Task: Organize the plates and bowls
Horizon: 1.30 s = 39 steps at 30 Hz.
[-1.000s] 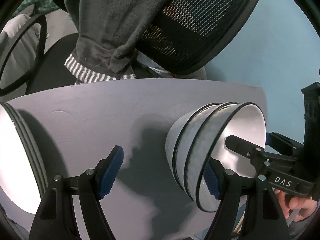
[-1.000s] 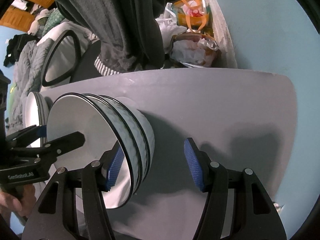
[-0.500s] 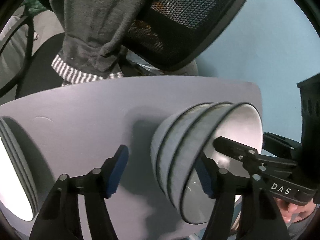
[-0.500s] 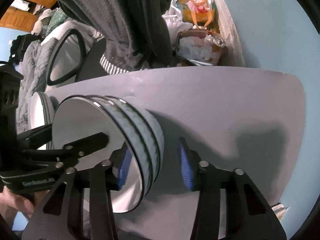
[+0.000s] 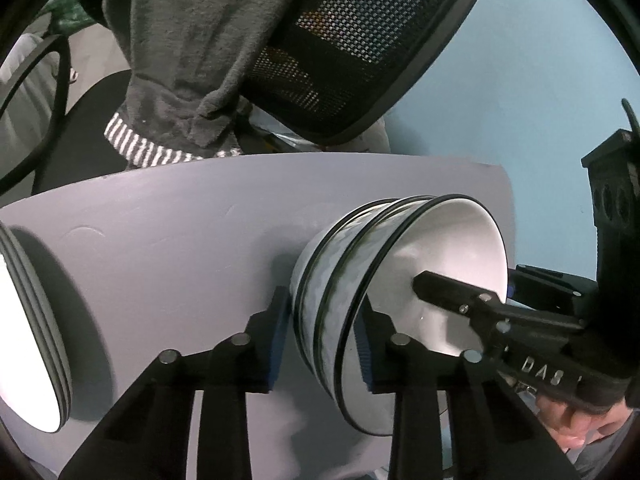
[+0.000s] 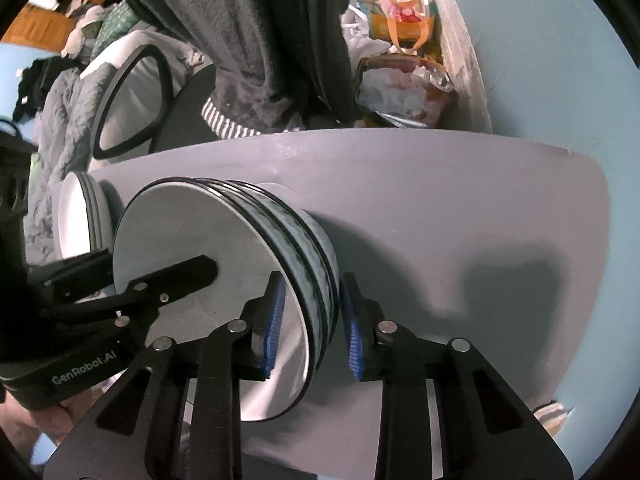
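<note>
Gripping the stack of 3 nested bowls (image 5: 340, 280) by opposite rim walls: left gripper (image 5: 322, 340) and right gripper (image 6: 310, 320), on grey counter (image 5: 180, 220); plate stack (image 5: 28, 320) left.

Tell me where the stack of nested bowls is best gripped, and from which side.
Grip the bowl stack at its rims, from opposite sides. Both the left gripper and right gripper straddle the stacked walls, one finger inside the top bowl, one outside.

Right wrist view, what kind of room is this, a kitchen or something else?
Probably a bedroom or home office, not a kitchen: a mesh office chair draped with a grey garment, a rumpled grey blanket, and bags of clutter behind the grey table.
</note>
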Motion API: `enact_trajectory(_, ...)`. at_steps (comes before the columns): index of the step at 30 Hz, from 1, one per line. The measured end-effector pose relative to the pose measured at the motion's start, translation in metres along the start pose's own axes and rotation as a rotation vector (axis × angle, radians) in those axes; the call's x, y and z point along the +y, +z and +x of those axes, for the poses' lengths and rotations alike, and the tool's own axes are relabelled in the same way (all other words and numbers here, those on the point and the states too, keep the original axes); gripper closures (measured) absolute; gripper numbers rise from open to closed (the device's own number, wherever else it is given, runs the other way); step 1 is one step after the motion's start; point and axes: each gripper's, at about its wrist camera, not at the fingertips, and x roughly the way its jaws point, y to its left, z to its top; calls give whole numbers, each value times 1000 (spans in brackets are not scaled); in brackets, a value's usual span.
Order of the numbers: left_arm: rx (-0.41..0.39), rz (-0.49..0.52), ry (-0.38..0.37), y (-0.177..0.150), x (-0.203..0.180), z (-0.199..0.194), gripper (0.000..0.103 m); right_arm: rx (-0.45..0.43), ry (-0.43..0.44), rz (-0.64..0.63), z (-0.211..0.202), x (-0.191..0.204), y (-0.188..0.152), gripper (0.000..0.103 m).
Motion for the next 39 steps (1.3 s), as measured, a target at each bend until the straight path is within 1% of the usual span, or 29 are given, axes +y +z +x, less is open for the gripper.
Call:
enact_trajectory(3, -4, -1, 12, -3, 5, -4, 78, 16, 40, 34, 3, -3, -2, 81)
enact_trajectory(6, 1, -13, 14, -7, 12, -7, 82, 16, 45, 30, 5, 4, -7, 81)
enact_trajectory(9, 9, -25, 20, -13, 23, -11, 83, 23, 48, 23, 9, 14, -11, 81)
enact_trajectory(13, 11, -54, 23, -23, 41, -18, 83, 36, 51, -4, 17, 33, -17, 81)
enact_trajectory(17, 9, -72, 43, -35, 57, -24, 83, 51, 56, -28, 26, 52, -25, 82)
enact_trajectory(21, 8, -79, 60, -51, 71, -29, 83, 64, 47, -50, 34, 70, -30, 82)
enact_trajectory(30, 17, -102, 71, -88, 108, -42, 86, 84, 49, -81, 52, 109, -44, 82)
enact_trajectory(39, 28, -125, 104, -115, 135, -49, 85, 113, 42, -128, 66, 142, -56, 82)
